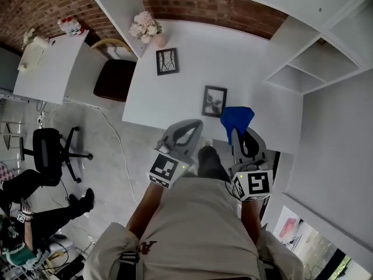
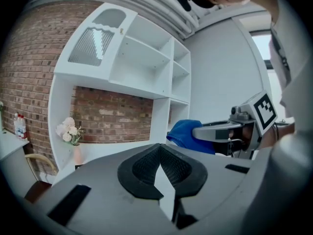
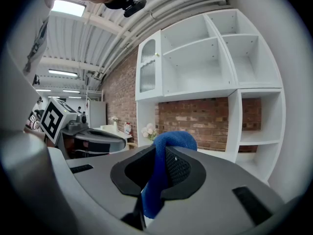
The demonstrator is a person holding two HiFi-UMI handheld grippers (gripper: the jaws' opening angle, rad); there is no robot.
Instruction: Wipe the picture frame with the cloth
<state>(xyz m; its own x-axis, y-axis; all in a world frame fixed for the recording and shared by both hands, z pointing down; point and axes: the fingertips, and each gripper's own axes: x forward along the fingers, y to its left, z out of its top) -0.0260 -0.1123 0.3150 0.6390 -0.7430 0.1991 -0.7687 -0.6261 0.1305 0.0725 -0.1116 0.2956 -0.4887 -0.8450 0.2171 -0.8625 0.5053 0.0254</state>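
Two black picture frames stand on the white table (image 1: 186,92): a near frame (image 1: 214,101) with a dark picture and a far frame (image 1: 167,61) further back left. My right gripper (image 1: 236,130) is shut on a blue cloth (image 1: 236,116) (image 3: 172,141), which bunches out above its jaws. It hovers just right of and below the near frame, apart from it. My left gripper (image 1: 196,123) (image 2: 159,149) is shut with nothing in it, just left of the right one and below the near frame. In the left gripper view the cloth (image 2: 185,132) hangs off the right gripper (image 2: 222,130).
A vase of pale flowers (image 1: 147,28) stands at the table's back left corner. White shelves (image 1: 315,57) rise at the right, a brown chair (image 1: 115,77) stands left of the table, and a black office chair (image 1: 49,147) is on the floor. A seated person's legs (image 1: 35,212) show at lower left.
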